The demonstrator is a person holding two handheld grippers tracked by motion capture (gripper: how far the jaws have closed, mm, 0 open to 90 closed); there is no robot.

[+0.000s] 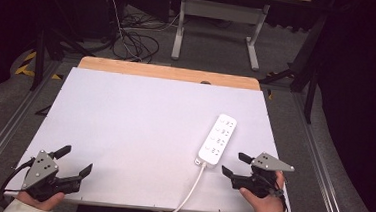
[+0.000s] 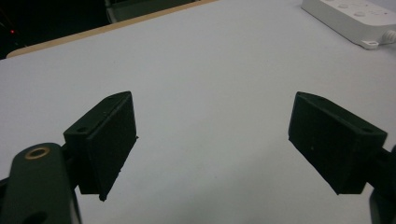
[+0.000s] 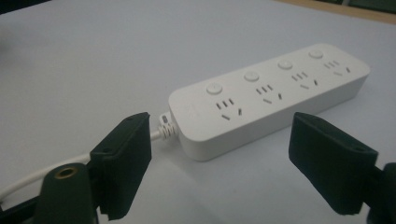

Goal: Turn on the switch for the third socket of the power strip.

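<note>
the right gripper (image 1: 233, 164) rests near the table's (image 1: 125, 116) front edge with its jaws spread wide and nothing between them. just ahead of it, close but not touching, lies a white power strip (image 1: 217, 140), flat on the white table top with its sockets and four round buttons facing up. in the right gripper view the strip (image 3: 266, 100) sits just beyond the jaw tips, its cable end nearest the left jaw, and its white cable (image 3: 28, 182) runs back past that jaw toward the table's front edge.

the left gripper (image 1: 78, 161) is well apart from the strip, off to the far side, likewise released and empty; in the left gripper view only a corner of the strip (image 2: 355, 16) peeks in ahead and to the right.

the strip looks like a rigid plastic body, probably light and fairly smooth, so it could slide if nudged. the sensible hold seems to be across its narrow width on the long side walls, near the cable end. the cable looks stiff enough to tug the body around when lifted.
</note>
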